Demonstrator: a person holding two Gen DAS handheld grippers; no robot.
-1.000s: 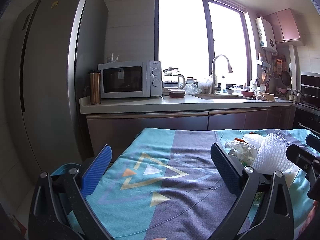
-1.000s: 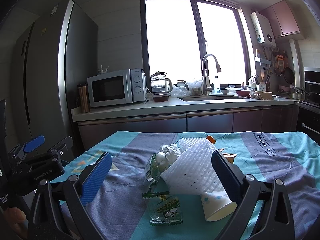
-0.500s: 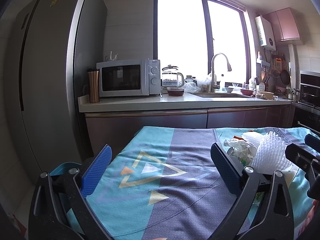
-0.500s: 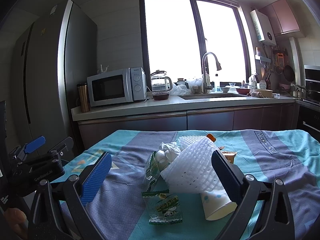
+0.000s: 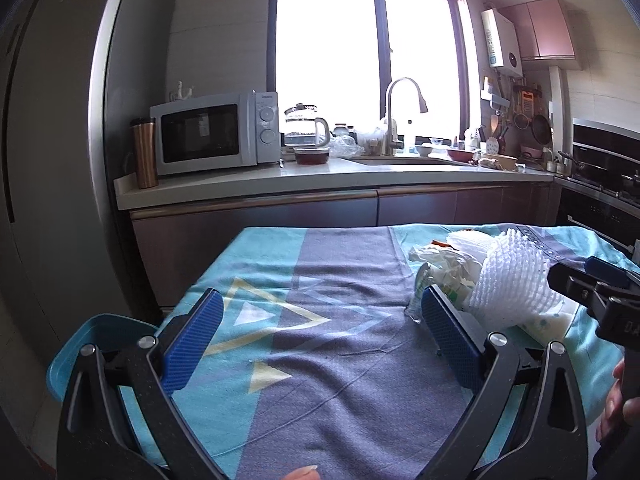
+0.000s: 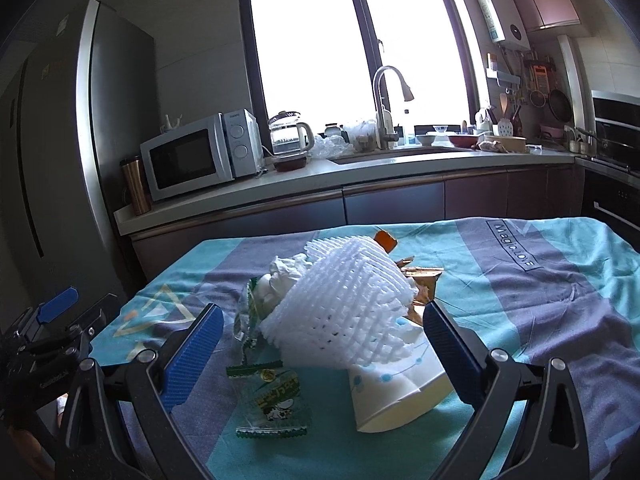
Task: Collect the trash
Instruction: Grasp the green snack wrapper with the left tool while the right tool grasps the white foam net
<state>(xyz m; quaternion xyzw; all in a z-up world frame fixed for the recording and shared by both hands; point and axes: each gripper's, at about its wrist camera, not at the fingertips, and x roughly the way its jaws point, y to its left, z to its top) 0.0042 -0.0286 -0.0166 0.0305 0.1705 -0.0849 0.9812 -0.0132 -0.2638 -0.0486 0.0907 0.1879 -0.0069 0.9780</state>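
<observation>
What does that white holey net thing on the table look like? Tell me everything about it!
The white foam net is a soft-looking mesh sleeve full of small holes, shaped like a stubby tube and lying tilted on its side atop the trash pile. Its lower edge rests on a paper cup; crumpled white paper touches its left side. It sits just ahead of the open right gripper, not gripped.

- paper cup (image 6: 396, 392): upper part hidden under white foam net (image 6: 344, 304)
- orange cap (image 6: 385, 240): body hidden behind net
- brown wrappers (image 6: 424, 280): mostly covered, type unreadable
- blue bin (image 5: 86, 344): cut by left gripper's frame and tablecloth (image 5: 320, 360)
- hand (image 5: 618, 404): cut off at right edge
</observation>
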